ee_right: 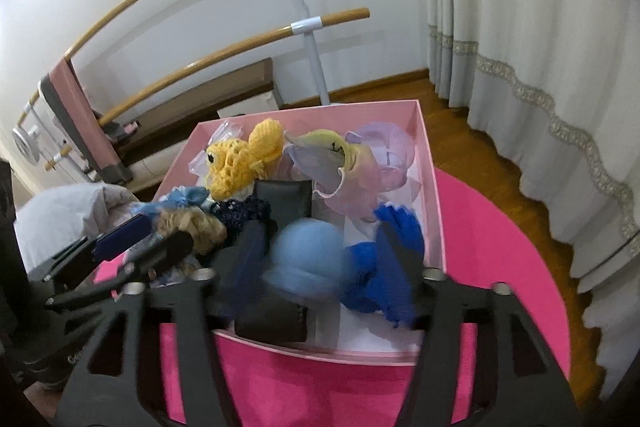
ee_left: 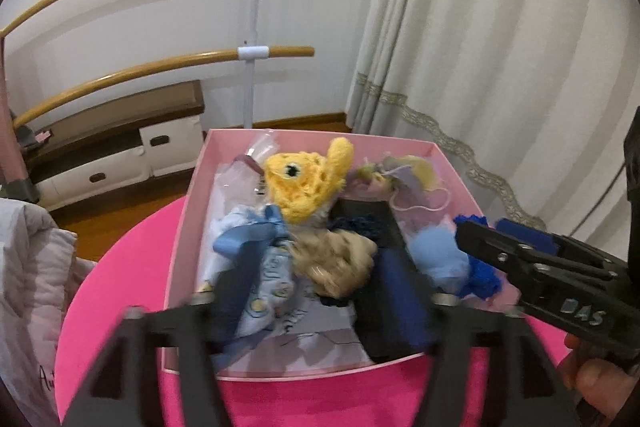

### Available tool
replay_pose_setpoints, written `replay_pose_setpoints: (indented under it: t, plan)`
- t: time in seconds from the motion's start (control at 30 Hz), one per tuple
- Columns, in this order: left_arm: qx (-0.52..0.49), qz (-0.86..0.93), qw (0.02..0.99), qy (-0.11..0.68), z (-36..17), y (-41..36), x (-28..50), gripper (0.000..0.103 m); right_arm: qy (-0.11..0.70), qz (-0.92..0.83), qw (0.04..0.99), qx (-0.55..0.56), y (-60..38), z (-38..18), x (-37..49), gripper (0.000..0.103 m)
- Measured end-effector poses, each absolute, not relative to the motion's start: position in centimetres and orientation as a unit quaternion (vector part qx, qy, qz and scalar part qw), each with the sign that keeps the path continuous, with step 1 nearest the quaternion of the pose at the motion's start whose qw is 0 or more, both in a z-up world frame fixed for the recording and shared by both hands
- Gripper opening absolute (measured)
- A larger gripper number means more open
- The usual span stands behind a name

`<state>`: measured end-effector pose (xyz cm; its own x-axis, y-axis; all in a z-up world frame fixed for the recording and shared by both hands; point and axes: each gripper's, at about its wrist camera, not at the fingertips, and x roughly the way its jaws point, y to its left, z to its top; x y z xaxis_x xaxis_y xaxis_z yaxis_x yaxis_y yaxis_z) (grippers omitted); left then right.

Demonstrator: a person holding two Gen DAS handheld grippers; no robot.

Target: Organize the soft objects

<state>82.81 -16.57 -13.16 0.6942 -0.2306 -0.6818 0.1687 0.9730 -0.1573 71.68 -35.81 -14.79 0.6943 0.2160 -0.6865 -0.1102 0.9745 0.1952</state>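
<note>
Left gripper (ee_left: 316,267): jaws spread around tan plush (ee_left: 336,263) | right gripper (ee_right: 316,263): jaws spread around pale-blue ball (ee_right: 306,255) | both inside pink box (ee_left: 180,239)

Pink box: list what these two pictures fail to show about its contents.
- Floor of the pink box: hidden under the piled toys in both views.
- Light blue ball: motion-blurred in the right wrist view, so whether the right gripper touches it is unclear.
- Beige fluffy toy: blurred in the left wrist view between the left gripper fingers.
</note>
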Motion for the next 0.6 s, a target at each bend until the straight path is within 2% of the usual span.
replay_pose_setpoints:
  t: [0.1,0.17,0.23,0.6]
  plan:
    - [-0.043,-0.097,0.926,0.362,-12.7,-16.3,82.7,0.082,0.372,0.086,0.921,0.079,-36.0,-14.5,71.1,0.078]
    - [-0.046,-0.093,0.930,0.352,-12.1,-16.2,82.4,0.096,0.366,0.081,0.923,0.084,-36.1,-14.1,70.6,0.092]
    - [-0.048,-0.083,0.936,0.338,-11.5,-15.9,81.9,0.103,0.359,0.074,0.926,0.091,-36.3,-13.7,69.9,0.103]
    - [-0.017,-0.032,0.961,0.275,-8.9,-15.5,76.5,0.103,0.326,0.050,0.940,0.084,-34.9,-10.9,64.3,0.103]
